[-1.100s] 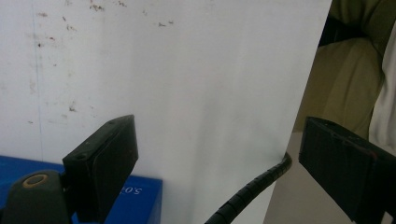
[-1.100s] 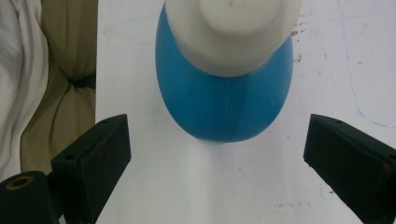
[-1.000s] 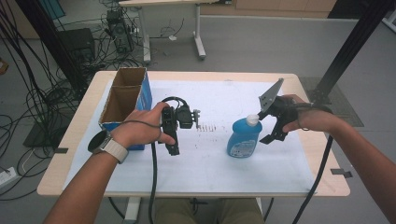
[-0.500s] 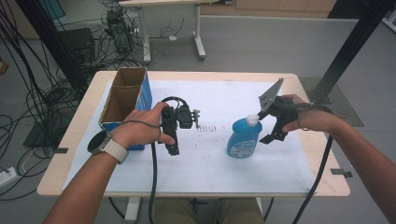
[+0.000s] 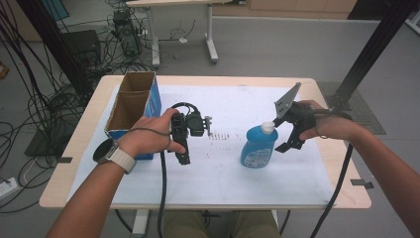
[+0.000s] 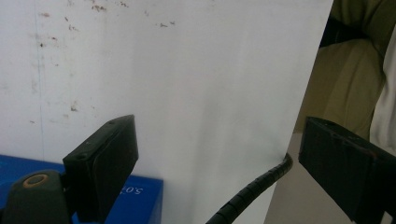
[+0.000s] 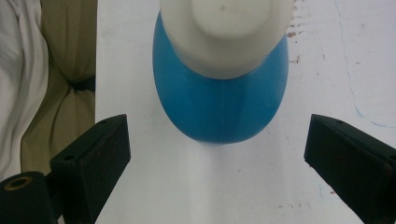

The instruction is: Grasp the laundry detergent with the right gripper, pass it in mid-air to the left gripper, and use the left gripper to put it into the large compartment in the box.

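**Desk:** Two tools, one bottle. What's the line for this one?

**Photographer:** A person at a paper-covered table (image 5: pixel 208 193) holds a tool in each hand. The blue bottle (image 5: pixel 258 147) with the white cap stands upright on the paper, right of centre. The right tool (image 5: pixel 286 133) sits just beside it, angled down toward the cap end.

**Desk:** Is it gripped?

**Photographer:** No. The right gripper view shows the bottle (image 7: pixel 219 100) ahead of the black jaws, which stand wide apart on either side, with bare paper between them. Nothing is pressed or touched, as far as I can tell.

**Desk:** And the other hand?

**Photographer:** The left tool (image 5: pixel 184 148) is parked near the middle of the table, well apart from the bottle. Its jaws are spread too, empty, pointing back toward the person's edge of the table; its own view shows white paper (image 6: pixel 187 84), a corner of something blue (image 6: pixel 135 198) and the trailing cable (image 6: pixel 254 186).

**Desk:** Anything else worth naming?

**Photographer:** An open cardboard box with blue sides (image 5: pixel 132 101) stands on the table's left side, just behind the left hand (image 5: pixel 148 139). From above, its two compartments look empty.

**Desk:** So how far along?

**Photographer:** Early, I'd judge. The approach to the bottle looks made; the grasp isn't. Closing on it, lifting it and, at a guess, carrying it to the box all remain to be done.
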`<state>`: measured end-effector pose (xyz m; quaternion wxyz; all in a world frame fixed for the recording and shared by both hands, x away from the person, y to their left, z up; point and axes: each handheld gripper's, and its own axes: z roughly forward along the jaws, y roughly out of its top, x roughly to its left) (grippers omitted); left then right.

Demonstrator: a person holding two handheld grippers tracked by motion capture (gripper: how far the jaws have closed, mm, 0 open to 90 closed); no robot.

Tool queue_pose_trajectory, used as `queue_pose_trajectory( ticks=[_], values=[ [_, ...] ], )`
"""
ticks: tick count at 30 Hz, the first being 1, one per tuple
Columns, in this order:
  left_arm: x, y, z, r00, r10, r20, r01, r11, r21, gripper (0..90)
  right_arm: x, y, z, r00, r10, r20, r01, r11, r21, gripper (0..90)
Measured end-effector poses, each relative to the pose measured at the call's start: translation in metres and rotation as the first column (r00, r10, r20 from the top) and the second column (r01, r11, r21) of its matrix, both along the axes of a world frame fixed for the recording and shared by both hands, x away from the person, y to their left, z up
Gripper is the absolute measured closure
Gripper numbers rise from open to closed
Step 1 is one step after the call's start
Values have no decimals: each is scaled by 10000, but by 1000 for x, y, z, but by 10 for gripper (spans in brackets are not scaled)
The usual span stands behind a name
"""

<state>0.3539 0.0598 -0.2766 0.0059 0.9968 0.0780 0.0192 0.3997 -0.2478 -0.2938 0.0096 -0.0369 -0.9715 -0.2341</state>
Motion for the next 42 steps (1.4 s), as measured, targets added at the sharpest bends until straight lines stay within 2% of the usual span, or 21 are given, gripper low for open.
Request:
queue_pose_trajectory(
  ticks=[42],
  values=[
    [1, 2, 0, 10000, 55, 50, -54, 9999, -86, 122, 2, 1, 0, 10000, -21, -42, 22, 10000, 81, 69]
  ],
)
